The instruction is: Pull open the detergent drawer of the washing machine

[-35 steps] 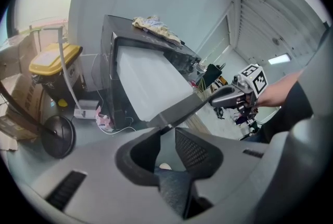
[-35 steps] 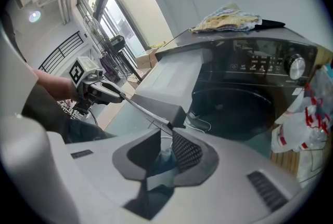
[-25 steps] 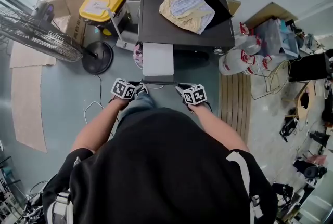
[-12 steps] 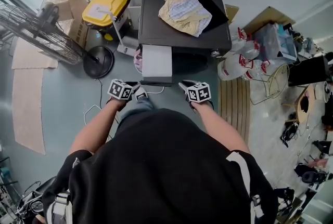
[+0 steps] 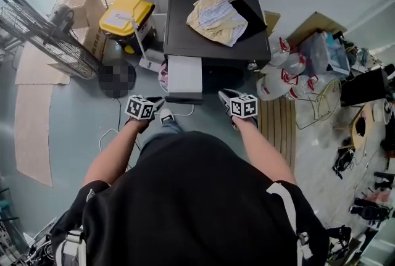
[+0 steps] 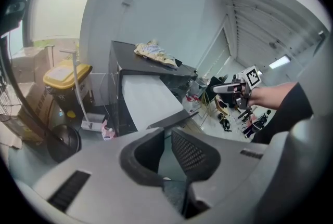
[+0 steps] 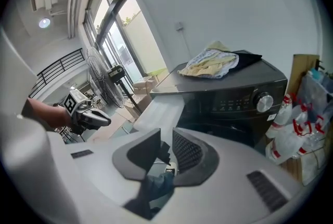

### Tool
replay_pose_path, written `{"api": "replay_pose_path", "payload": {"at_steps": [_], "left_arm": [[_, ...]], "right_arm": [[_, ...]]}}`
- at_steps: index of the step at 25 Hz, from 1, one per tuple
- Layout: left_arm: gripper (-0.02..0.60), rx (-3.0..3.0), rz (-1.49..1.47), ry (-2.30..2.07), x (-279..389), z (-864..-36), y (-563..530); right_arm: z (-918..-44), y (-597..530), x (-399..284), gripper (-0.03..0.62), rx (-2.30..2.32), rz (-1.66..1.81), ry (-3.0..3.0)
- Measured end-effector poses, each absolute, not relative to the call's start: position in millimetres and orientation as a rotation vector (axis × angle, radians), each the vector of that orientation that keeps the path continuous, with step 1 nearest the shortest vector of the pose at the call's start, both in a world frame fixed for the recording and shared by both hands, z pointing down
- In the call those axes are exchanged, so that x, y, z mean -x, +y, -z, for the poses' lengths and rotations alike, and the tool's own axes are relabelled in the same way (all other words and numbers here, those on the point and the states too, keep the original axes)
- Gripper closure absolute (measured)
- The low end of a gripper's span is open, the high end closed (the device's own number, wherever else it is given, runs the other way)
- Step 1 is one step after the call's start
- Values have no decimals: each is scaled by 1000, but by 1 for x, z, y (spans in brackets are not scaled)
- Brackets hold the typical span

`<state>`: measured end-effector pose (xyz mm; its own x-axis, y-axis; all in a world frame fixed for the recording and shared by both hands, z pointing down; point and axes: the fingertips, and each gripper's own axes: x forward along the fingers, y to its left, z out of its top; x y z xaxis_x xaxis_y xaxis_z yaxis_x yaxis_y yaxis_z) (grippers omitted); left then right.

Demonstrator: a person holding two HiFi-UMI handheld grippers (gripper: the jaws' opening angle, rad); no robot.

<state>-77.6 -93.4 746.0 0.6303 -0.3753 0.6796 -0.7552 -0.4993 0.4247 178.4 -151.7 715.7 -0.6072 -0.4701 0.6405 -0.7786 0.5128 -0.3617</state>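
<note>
Detergent drawer [image 5: 185,75]: stands well out from the front of the washing machine [image 5: 185,33], upper middle of the head view. Pale flat top, dark front edge nearest me. I judge the pull is done or close to it.

Handling, my guess: rigid plastic tray on a slide, light, and it runs straight only. A sideways tug would likely bind it. The top looks smooth and probably slick. The best hold is the front lip, pinched top and bottom at mid-width.

Bundle of clothes [image 5: 216,12] lies on the machine's top, clear of the drawer.

Left tongs [image 6: 165,135]: jaws have just been closing and now show a narrow gap with nothing between them. They sit just left of the drawer's front end and don't touch it.

Right tongs [image 7: 167,141]: jaws a little apart and empty, off to the right of the drawer.

Pose: both forearms reach forward from centre frame, with the tongs pitched downward and flanking the drawer front.
</note>
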Motion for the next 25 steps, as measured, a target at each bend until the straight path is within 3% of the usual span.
{"api": "replay_pose_path", "payload": {"at_steps": [25], "left_arm": [[549, -2182, -472, -1033, 88, -681, -106]], "right_arm": [[-643, -158, -233, 525, -1230, -825, -2383]]}}
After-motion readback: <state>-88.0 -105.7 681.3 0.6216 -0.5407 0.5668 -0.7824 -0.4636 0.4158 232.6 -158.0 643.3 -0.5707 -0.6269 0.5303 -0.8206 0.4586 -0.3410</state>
